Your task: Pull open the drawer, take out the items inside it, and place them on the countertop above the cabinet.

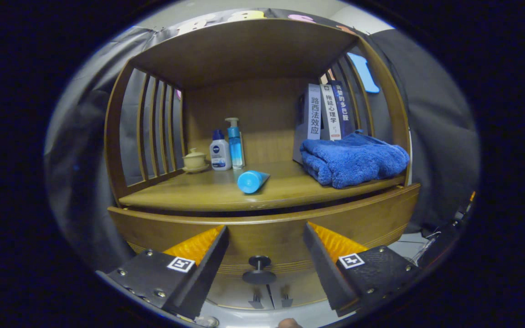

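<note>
Tool [266, 246]: 2 wedge-shaped fingers [208, 264], each tapering fwd to a thin edge, w/ ribbed pads on the inner-top faces. Each finger sits on a flat, angular mount block w/ textured matte surface. Small round screws [148, 252] at the block corners, several per side. One square fiducial tag [181, 264] per block, white bg w/ black pattern, stuck near the finger base. Thin cables and a small clip at the far right, beside the right block. Fingers set wide apart.
</note>
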